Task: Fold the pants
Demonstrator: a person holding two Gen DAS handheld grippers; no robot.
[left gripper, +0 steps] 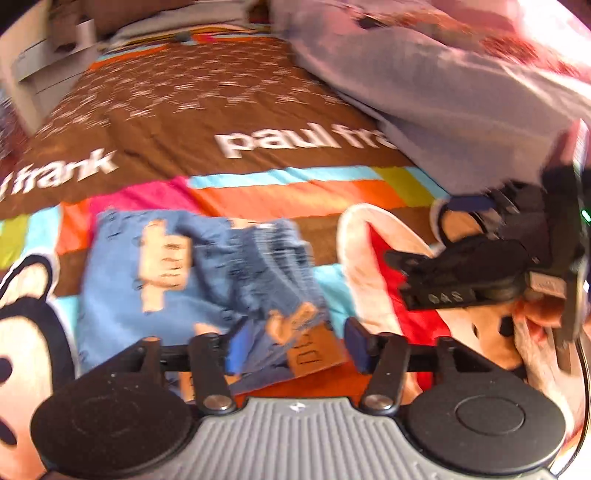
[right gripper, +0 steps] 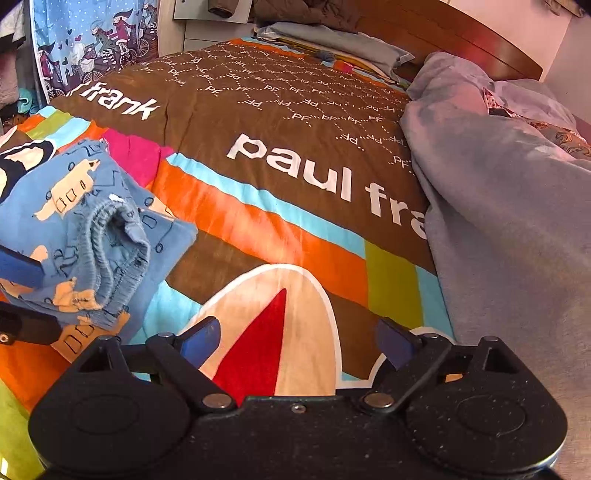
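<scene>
Left gripper (left gripper: 293, 347): jaws spread wide, low over the near part of the pants (left gripper: 192, 273), with a fold of the blue cloth lying between the pads; no pinch visible, so it reads as released or not yet clamped. Left view is motion-blurred, so contact between pad and cloth cannot be told. Right gripper (right gripper: 299, 345): jaws also spread, holding nothing, hovering over bare bedspread (right gripper: 295, 206) just beside the bundle, above the red-and-cream figure printed there. Pants lie as a compact blue bundle with a cream animal print toward the near left part of the bed, the ribbed elastic waistband (right gripper: 110, 251) turned up on top and facing the right gripper. Judgement: the bundle is already doubled over at least once, and both grippers stand apart from it because the fold is close to done or a last tidy of the waistband is pending. Beyond, the bedspread runs in orange, cyan and lime stripes, then a brown field with white lettering. Along the bed's right edge sits a heaped grey blanket (right gripper: 509, 206). At the far end, a pillow (right gripper: 332, 40) against a wooden headboard (right gripper: 461, 33). A printed curtain (right gripper: 96, 40) hangs at the far left.
</scene>
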